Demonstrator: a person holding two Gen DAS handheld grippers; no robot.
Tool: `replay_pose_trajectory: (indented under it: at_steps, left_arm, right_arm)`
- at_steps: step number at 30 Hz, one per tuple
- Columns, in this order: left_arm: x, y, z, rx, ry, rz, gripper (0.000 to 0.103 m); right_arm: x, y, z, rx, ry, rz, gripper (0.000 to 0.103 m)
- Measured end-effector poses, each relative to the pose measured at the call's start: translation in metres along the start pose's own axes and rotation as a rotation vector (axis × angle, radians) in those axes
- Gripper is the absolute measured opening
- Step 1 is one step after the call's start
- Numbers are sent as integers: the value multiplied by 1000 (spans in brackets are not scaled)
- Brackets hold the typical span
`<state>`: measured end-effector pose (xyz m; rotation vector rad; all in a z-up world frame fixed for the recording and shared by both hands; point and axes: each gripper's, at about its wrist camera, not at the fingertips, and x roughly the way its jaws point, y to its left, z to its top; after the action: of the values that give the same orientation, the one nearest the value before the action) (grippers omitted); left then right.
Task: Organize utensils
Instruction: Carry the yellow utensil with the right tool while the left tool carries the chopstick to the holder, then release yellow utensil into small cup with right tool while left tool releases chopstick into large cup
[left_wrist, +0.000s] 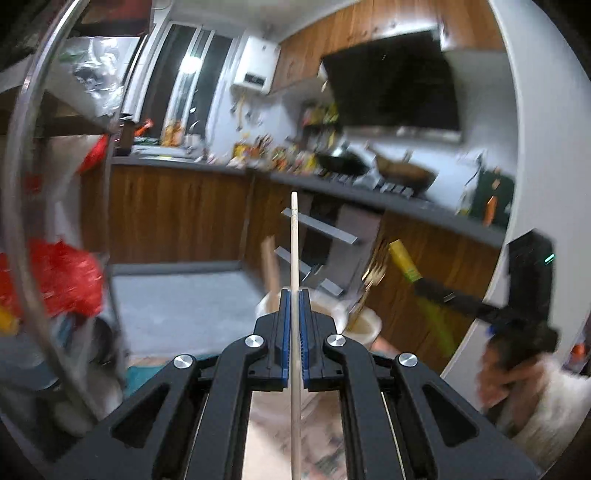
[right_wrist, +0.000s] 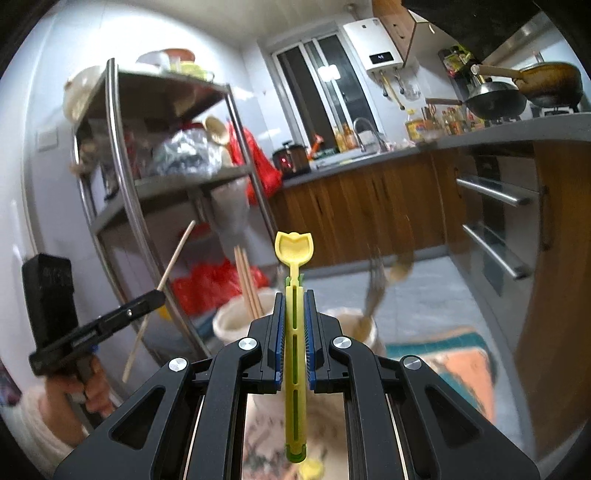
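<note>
Both wrist views look forward along their fingers, close above two cream holders (left_wrist: 364, 325) (right_wrist: 236, 323); both share the far kitchen counter (left_wrist: 406, 201) (right_wrist: 369, 157).

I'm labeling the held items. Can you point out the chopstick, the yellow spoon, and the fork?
chopstick (left_wrist: 294, 240), left wrist view, middle of the shaft beyond the pads.
yellow spoon (right_wrist: 294, 248), right wrist view, on its bowl.
fork (right_wrist: 373, 291), right wrist view, blurred tines above the cup.
</note>
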<state>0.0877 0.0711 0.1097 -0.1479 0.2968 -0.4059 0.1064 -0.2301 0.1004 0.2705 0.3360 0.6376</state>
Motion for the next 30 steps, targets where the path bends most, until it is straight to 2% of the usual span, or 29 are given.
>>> replay_pose_trajectory:
  at_steps: [6, 9, 15, 23, 30]
  left_arm:
    - [40, 2, 24, -111, -84, -93, 4]
    - [58, 1, 30, -128, -126, -85, 4]
    - [84, -15, 32, -46, -173, -47, 4]
    - [100, -35, 12, 93, -198, 17, 4]
    - [89, -29, -8, 92, -174, 17, 4]
  right_arm:
    - [32, -10, 19, 56, -49, 23, 10]
    - [50, -17, 19, 92, -59, 30, 10]
    - [74, -29, 7, 123, -67, 9, 11]
    - [88, -20, -11, 11, -80, -65, 11]
    - [83, -21, -24, -19, -64, -78, 11]
